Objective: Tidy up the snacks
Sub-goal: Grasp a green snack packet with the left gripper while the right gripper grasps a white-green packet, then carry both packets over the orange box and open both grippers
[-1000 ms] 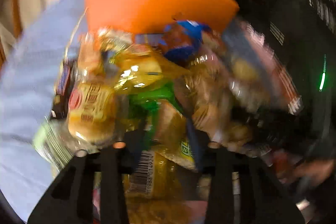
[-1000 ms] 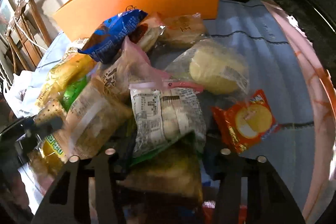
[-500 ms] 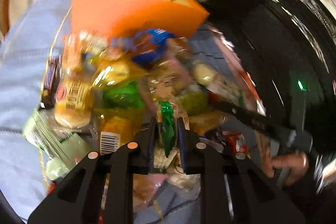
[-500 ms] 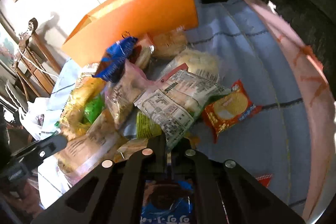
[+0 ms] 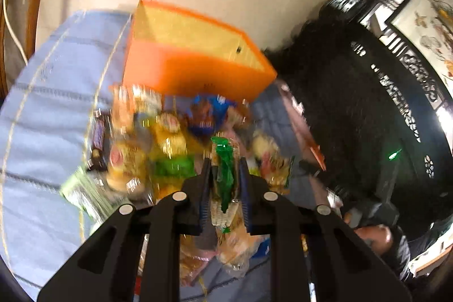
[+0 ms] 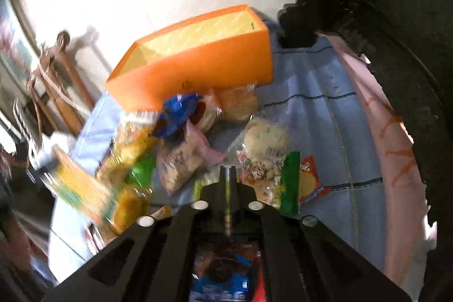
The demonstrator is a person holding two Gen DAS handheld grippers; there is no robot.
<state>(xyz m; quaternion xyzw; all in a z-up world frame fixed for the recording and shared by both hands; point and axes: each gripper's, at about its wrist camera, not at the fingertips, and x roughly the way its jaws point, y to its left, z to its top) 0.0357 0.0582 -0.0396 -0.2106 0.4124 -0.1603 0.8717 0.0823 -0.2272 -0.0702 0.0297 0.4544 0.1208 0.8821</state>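
Observation:
An orange box (image 5: 198, 70) stands open at the far side of a blue cloth, also in the right wrist view (image 6: 203, 61). A heap of wrapped snacks (image 5: 158, 149) lies in front of it. My left gripper (image 5: 225, 169) is shut on a clear snack packet with a green strip (image 5: 225, 174), lifted above the heap. My right gripper (image 6: 228, 174) is shut on the edge of a clear packet with a green border (image 6: 271, 177), which hangs to its right above the cloth. A blue cookie pack (image 6: 223, 273) lies beneath the right gripper.
A blue quilted cloth (image 6: 317, 115) covers the table. A pink cloth (image 6: 390, 149) lies along its right edge beside dark carved furniture (image 5: 368, 109). A wooden chair (image 6: 56, 81) stands at the left. A red-orange crisp packet (image 6: 310, 183) lies on the cloth.
Both grippers closed on packets and rose away from the heap. The orange box's open top now shows in both views.

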